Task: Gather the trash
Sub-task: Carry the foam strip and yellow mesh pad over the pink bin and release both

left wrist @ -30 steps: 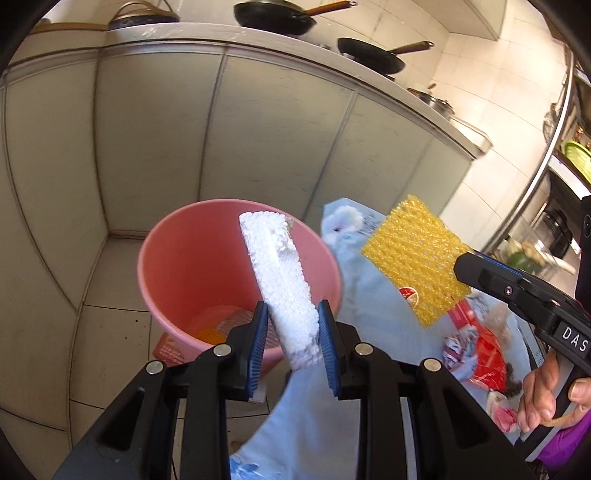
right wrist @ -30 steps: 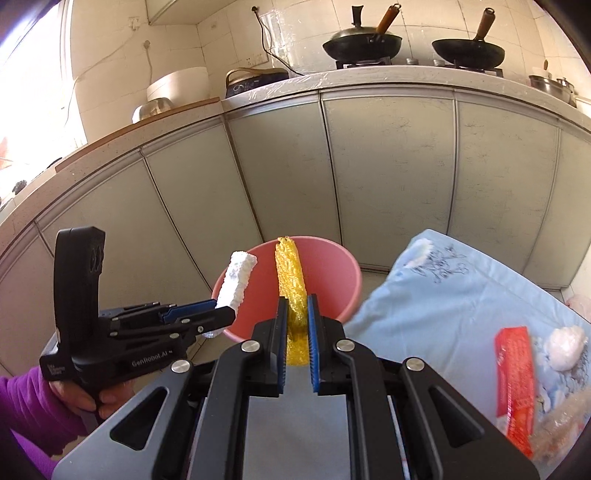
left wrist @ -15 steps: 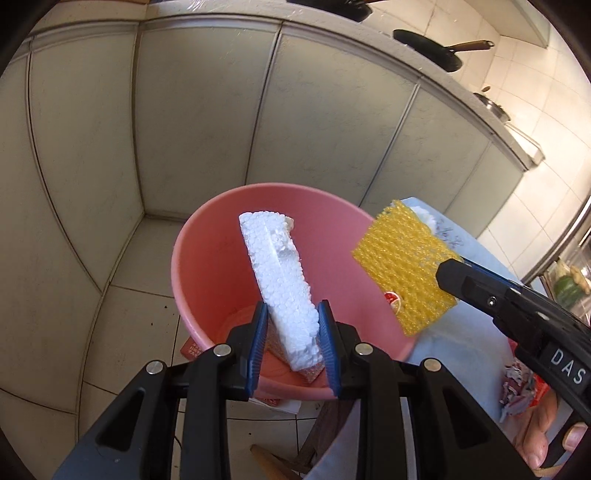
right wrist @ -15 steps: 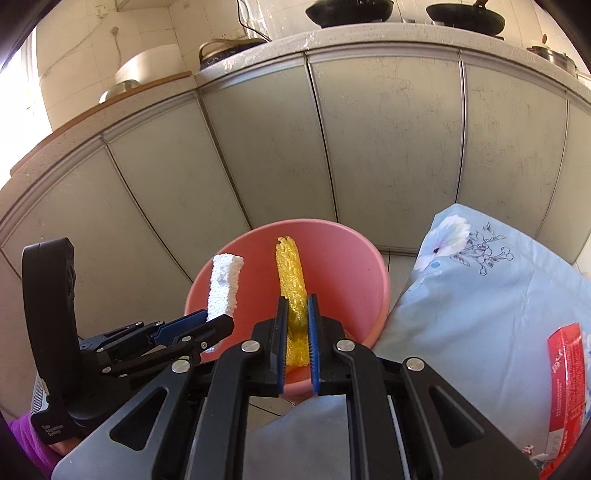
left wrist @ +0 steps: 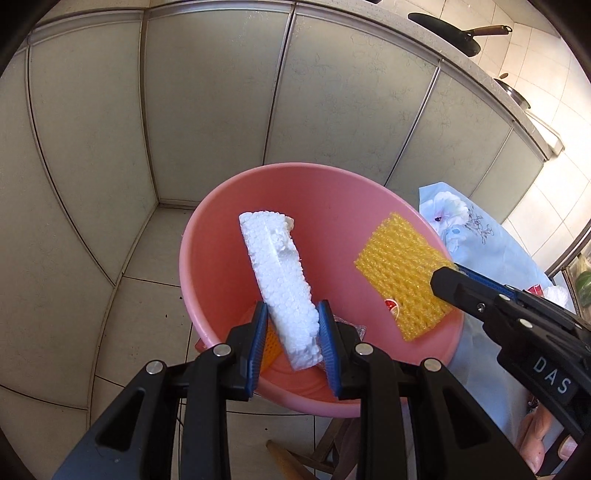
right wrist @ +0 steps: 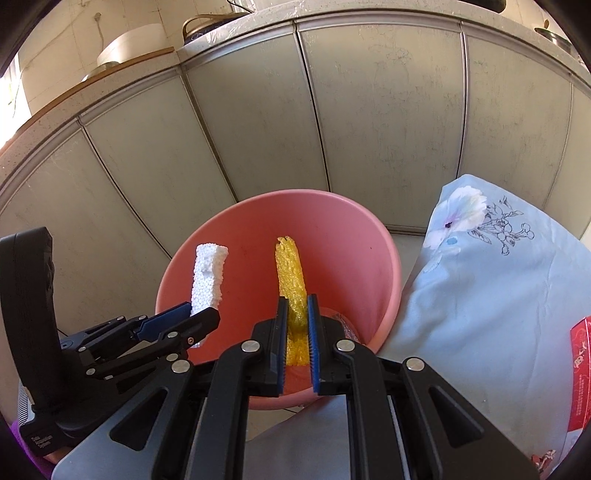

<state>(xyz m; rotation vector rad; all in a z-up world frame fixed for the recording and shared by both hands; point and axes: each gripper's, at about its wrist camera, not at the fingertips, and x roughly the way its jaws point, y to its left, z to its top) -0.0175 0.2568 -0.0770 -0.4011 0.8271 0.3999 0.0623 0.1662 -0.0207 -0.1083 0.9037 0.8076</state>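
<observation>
A pink plastic bucket (left wrist: 332, 192) (right wrist: 384, 258) stands on the tiled floor in front of grey cabinet doors. My left gripper (left wrist: 293, 326) (right wrist: 186, 312) is shut on a white styrofoam block (left wrist: 280, 284) (right wrist: 208, 275), held over the bucket's mouth. Beside it my right gripper (right wrist: 295, 321) (left wrist: 448, 277) is shut on a yellow foam mesh sheet (right wrist: 291, 280) (left wrist: 402, 275), also above the bucket. Some orange and clear scraps (left wrist: 271, 341) lie at the bucket's bottom, mostly hidden by my fingers.
A light blue flowered cloth (right wrist: 480, 288) (left wrist: 480, 240) covers a table to the bucket's right, with a red wrapper (right wrist: 580, 369) on it. Cabinet doors (left wrist: 221, 92) curve behind. A black pan (left wrist: 450, 35) sits on the counter above. A hand (left wrist: 543, 443) holds the right gripper.
Both grippers have come down and forward, closer over the bucket, still gripping the styrofoam block and the yellow mesh. The bucket now fills more of both views.
</observation>
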